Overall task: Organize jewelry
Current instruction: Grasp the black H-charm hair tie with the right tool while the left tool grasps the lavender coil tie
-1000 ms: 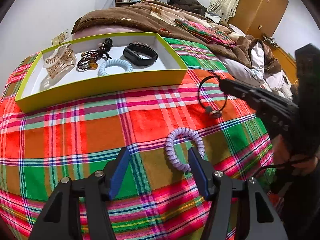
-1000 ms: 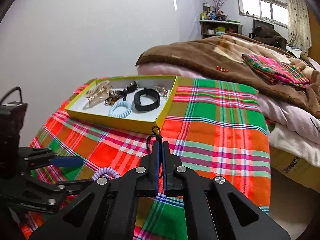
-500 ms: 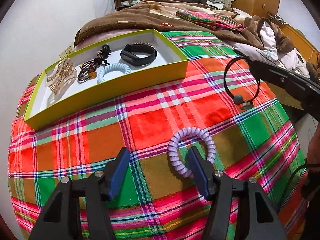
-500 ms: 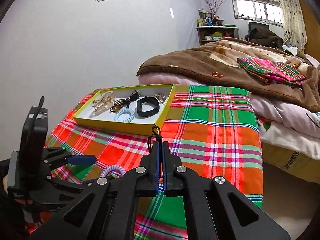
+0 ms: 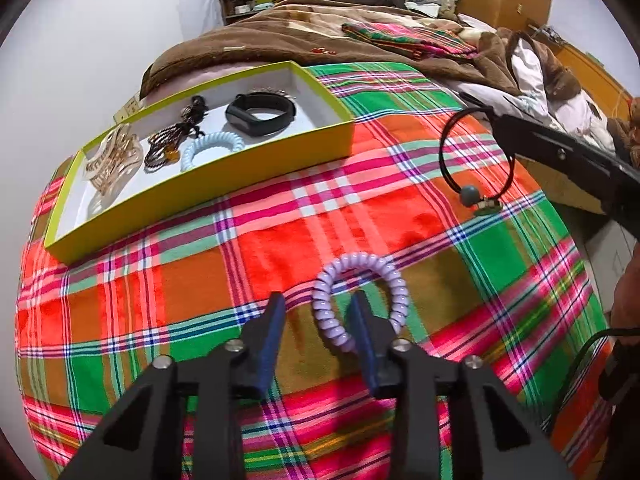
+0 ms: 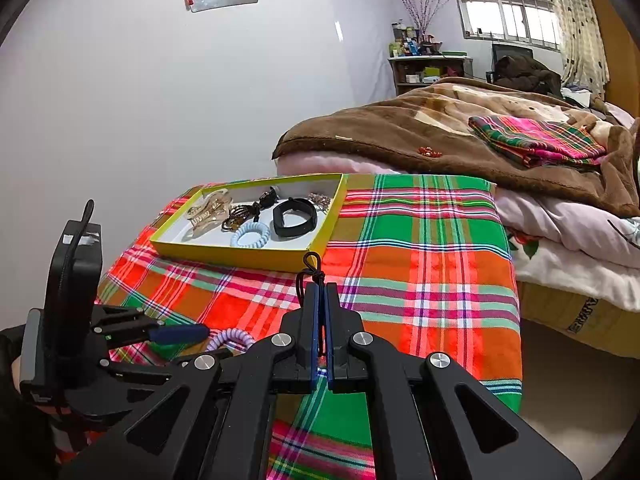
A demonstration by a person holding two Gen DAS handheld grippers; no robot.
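Both views low; share yellow tray (image 5: 208,184).

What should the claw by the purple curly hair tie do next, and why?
Probably close. The left claw is open, with one side of the purple hair tie lying between its fingers on the plaid cloth. Pinching it would let it go into the yellow box.
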